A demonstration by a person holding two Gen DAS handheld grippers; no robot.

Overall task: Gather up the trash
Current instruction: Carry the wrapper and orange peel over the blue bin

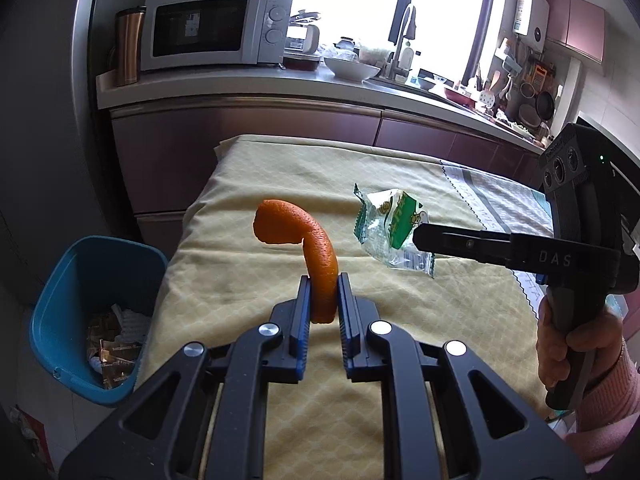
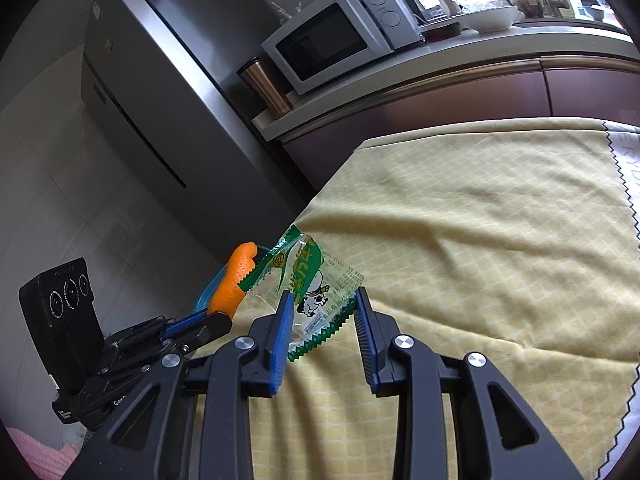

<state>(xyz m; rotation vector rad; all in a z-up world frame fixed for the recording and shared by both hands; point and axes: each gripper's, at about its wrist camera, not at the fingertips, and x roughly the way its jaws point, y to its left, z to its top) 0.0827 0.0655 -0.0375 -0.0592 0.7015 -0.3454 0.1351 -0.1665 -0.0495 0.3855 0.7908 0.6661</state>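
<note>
Table (image 1: 248, 184) under a yellow quilted cloth is the reference: long, its far edge close to the purple cabinet fronts (image 1: 248, 128) with only a narrow gap between. Fridge (image 2: 132, 92) stands beyond the table's far-left corner, floor open in front of it. Counter above the cabinets carries the microwave (image 1: 212, 30), well clear of the table.

Blue bin (image 1: 96, 320) sits on the floor tight against the table's left edge, part full of wrappers, mouth unobstructed from above.

Cloth surface is bare apart from creases; plenty of free room across the middle and right.

Right gripper (image 2: 322, 330), held by a hand (image 1: 572, 344) at the table's right side, pinches a clear green-printed snack wrapper (image 2: 316, 288) between its blue pads, lifted off the cloth over mid-table.

Left gripper (image 1: 323, 304) is clamped tight on an orange peel (image 1: 316, 252), curling up from the pads, above the table near its left edge, just beside the bin side.
</note>
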